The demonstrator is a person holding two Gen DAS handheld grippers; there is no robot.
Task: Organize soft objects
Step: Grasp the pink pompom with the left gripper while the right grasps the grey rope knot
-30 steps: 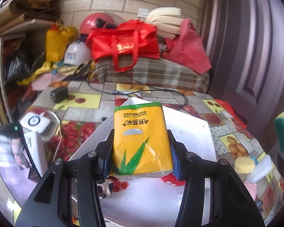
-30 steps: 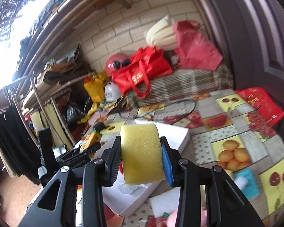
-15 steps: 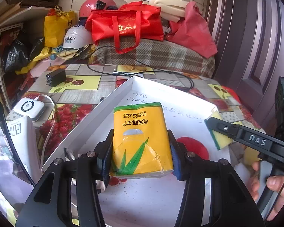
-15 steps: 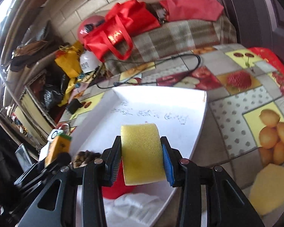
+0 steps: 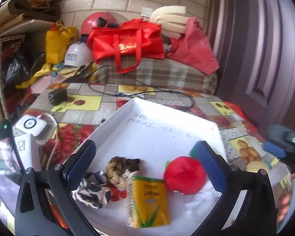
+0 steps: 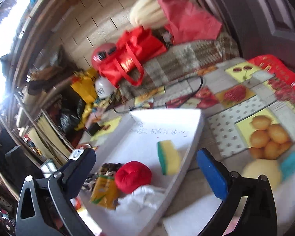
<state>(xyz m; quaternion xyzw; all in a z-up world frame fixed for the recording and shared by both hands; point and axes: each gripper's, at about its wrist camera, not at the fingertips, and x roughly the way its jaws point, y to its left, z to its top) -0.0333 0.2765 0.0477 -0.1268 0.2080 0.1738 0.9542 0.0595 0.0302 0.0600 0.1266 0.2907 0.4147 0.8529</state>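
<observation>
Left tongs spread and empty above white tray, yellow tissue pack flat inside, long axis front to back, beside red plush, right tongs spread, sponge clear only in right view

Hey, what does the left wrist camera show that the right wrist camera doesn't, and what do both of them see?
Only the left wrist view shows the white round-dial device and the zebra-striped cloth plainly.

Only the right wrist view shows the whole yellow-green sponge in the white box, plus the yellow round sponge outside it on the tablecloth.

Both show the yellow tissue pack, red plush ball, braided rope toy and white cloth in the box. The left gripper and right gripper are both open and empty.
</observation>
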